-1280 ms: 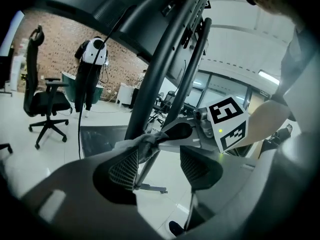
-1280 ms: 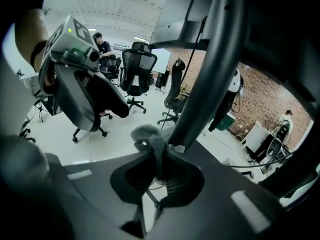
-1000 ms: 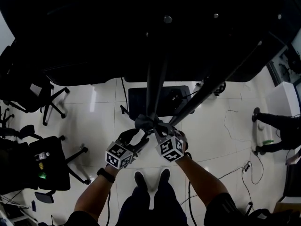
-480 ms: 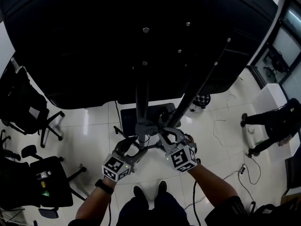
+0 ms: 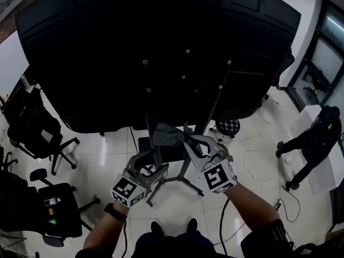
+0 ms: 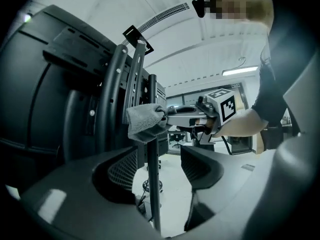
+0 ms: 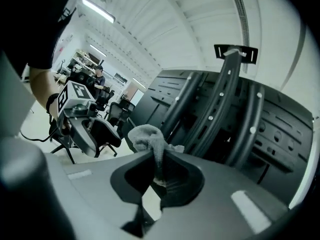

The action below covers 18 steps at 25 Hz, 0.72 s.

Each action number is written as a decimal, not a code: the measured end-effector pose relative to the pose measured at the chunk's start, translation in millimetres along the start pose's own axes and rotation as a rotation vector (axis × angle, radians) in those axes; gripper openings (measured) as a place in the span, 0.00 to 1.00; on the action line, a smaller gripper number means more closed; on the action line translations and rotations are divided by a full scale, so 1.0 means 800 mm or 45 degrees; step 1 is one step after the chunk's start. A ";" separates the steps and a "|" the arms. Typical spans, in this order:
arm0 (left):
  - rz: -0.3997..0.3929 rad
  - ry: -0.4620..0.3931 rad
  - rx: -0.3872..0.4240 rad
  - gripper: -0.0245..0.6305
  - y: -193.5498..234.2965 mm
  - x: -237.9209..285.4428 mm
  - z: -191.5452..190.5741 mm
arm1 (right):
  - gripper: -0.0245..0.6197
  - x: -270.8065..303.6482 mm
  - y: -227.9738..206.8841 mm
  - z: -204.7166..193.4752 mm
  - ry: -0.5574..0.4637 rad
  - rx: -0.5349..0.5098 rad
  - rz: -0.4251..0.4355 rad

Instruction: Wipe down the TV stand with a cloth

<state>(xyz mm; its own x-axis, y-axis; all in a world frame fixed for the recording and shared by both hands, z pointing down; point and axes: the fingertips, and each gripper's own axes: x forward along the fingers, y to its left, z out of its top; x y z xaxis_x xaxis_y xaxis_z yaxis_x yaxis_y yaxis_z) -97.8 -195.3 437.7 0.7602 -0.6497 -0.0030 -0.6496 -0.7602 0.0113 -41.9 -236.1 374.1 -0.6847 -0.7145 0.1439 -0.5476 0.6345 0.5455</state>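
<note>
I found the right gripper point(image 7: 157, 171) clamped on the grey cloth point(image 7: 147, 136): a fold of it ran down between the 2 jaws and the rest bunched above their tips. In the left gripper view the cloth point(image 6: 145, 121) was pressed against a thin black upright of the TV stand point(image 6: 154, 184), with the right gripper point(image 6: 166, 115) reaching in level from the right.

The left gripper point(image 6: 157, 171) had its jaws apart. That same upright stood between them, with a gap showing on either side, and it sat lower on the upright than the cloth.

In the head view the right gripper point(image 5: 189, 138) held the cloth point(image 5: 165, 135) just under the lower edge of the large black screen back point(image 5: 161, 47). The left gripper point(image 5: 153, 165) was beside it, lower and to the left. The TV stand point(image 5: 207, 112) showed 2 slanted uprights running down to a base on the white tiled floor point(image 5: 102, 155).

Outward from there I noted black office chairs point(image 5: 40, 130) at the left edge and a person point(image 5: 317, 138) in dark clothes at the right edge.
</note>
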 end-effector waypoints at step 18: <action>0.076 -0.270 0.175 0.48 -0.074 0.093 0.218 | 0.07 -0.079 -0.243 0.154 -0.254 -0.308 -0.077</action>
<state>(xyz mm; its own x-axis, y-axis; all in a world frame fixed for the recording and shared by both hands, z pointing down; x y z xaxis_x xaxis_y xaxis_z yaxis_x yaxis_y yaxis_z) -4.4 -199.7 262.4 0.7109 -0.6692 -0.2163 -0.6995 -0.7048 -0.1183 48.6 -277.7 156.8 -0.7484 -0.6616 -0.0464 -0.4762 0.4872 0.7320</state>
